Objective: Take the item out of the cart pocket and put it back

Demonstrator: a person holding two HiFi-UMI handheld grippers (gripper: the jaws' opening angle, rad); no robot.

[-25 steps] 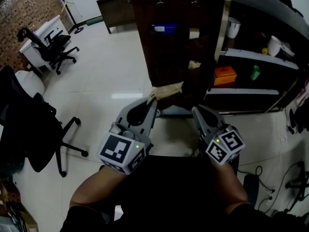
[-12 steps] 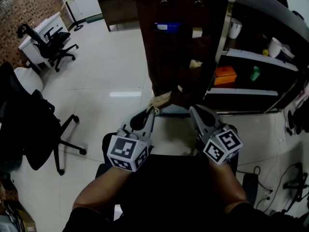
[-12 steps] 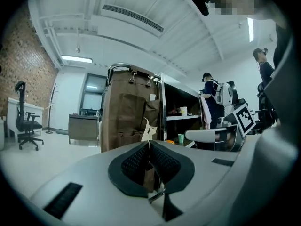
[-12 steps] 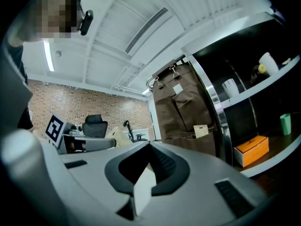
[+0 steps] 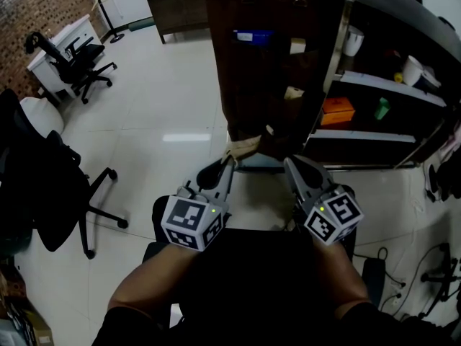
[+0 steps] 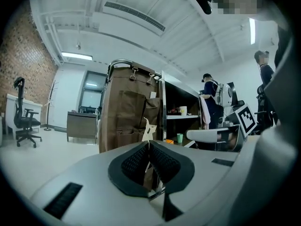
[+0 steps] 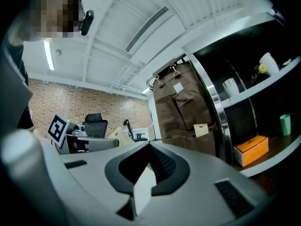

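Down at the bottom of the head view, both grippers sit side by side pointing at the cart (image 5: 340, 45). The left gripper (image 5: 229, 163) is pinched right down on the item (image 5: 243, 145), a thin flat tan piece, looks like card. In the left gripper view the pads are squeezed together, with the edge of that tan piece poking up out of the tip, so it's definitely got hold of it.

So the item is out of the pocket. It's hanging off the left jaws, low down in front of the bottom edge of the brown pocket panel (image 5: 266, 71) that's clipped to the side of the cart. I can't tell if it's brushing the fabric or just close to it.

The right gripper (image 5: 289, 163) is near the left one, a bit apart. Its own view shows the jaws closed tip to tip with nothing between them, so it's empty.

Other stuff in the pockets: a blue thing (image 5: 252, 37) up high, a white card (image 5: 297, 46) next to it, and a beige tag (image 5: 292, 92) lower down. The cart shelves to the right have an orange box (image 5: 336, 110) and a green cup (image 5: 380, 108). A black office chair (image 5: 75, 60) is way off on the left, across the shiny floor (image 5: 166, 114).
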